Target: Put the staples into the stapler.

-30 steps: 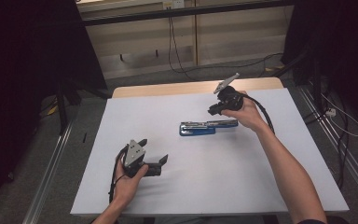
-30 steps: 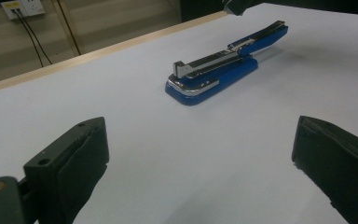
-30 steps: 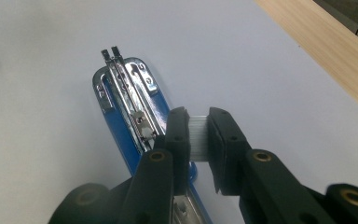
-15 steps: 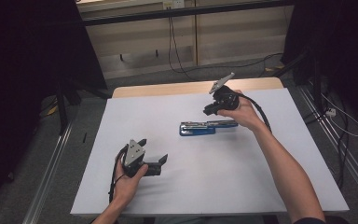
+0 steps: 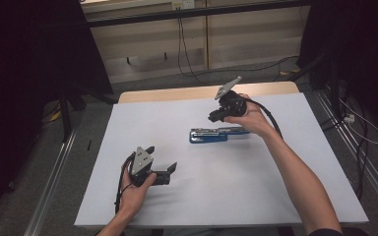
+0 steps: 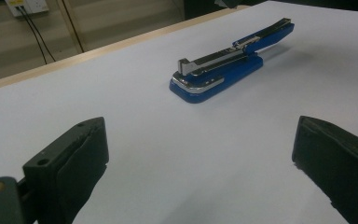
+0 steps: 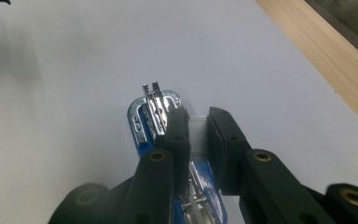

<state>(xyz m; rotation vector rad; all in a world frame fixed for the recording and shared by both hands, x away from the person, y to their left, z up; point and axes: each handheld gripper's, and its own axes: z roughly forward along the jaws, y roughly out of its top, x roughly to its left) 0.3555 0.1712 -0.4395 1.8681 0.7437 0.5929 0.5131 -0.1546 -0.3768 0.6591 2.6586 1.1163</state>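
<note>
Hovering above the white sheet (image 5: 226, 187), the right gripper (image 7: 198, 135) pinches a short silvery strip of staples (image 7: 198, 136) between its matte black jaws, which stand narrow around it. Directly beneath and just ahead of those jaws lies the stapler (image 7: 156, 123), a long glossy blue body with a chrome magazine channel lying open on top. The left gripper (image 6: 200, 154) rests low on the sheet, its blocky rubber-faced jaws spread wide and empty; the stapler (image 6: 228, 63) sits well ahead of it, between the lines of its jaws, angled away rightward.
</note>
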